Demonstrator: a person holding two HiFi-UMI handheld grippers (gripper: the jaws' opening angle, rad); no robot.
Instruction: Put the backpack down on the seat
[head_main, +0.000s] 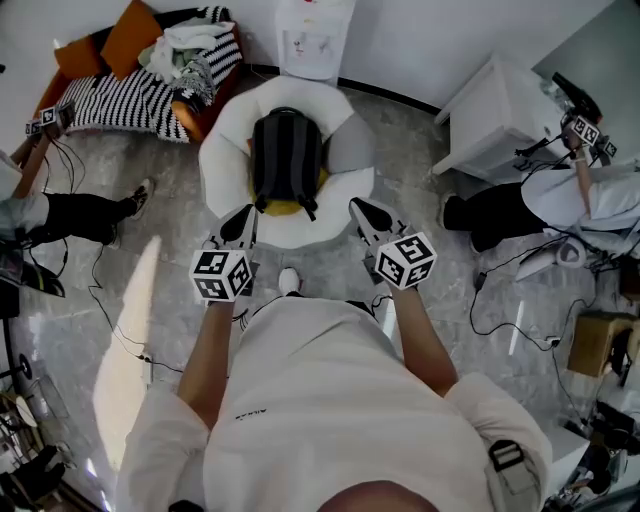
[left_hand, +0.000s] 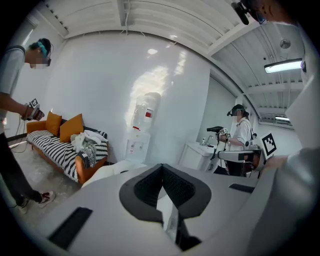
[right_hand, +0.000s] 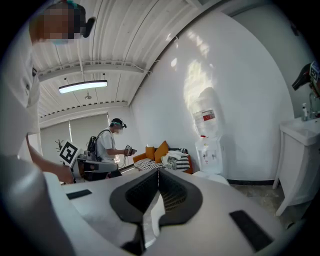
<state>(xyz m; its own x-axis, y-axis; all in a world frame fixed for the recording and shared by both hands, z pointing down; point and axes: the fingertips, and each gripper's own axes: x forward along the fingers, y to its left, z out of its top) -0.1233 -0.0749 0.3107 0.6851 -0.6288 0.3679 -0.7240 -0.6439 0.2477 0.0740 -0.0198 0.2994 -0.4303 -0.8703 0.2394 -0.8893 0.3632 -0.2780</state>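
The backpack (head_main: 287, 150) lies on the round white seat (head_main: 225, 160), at 12 o'clock from the person. Its black body runs along the middle of the cushion, and something yellow shows under its near end. By the look of things it is already set down. The left gripper (head_main: 243, 222) sits at 11 o'clock and the right gripper (head_main: 368, 212) at 1 o'clock. Both are near the seat's front edge, clear of the bag.

Both tongs are clenched on nothing. In each gripper view the pads of the left gripper (left_hand: 162, 172) and the right gripper (right_hand: 157, 175) meet at the tip with no strap or cloth between them.

The bag looks like soft fabric filled enough to hold its shape, so it is probably moderately heavy and liable to sag or roll if lifted by one side. The top handle or the shoulder straps are likely the best places to take hold, since smooth panels would slip between narrow pads.

Only the head view shows the bag and how it sits. The gripper views aim above it and show the sofa (left_hand: 65, 150) and dispenser (right_hand: 210, 140), which confirm the pads are closed but show nothing of the bag.
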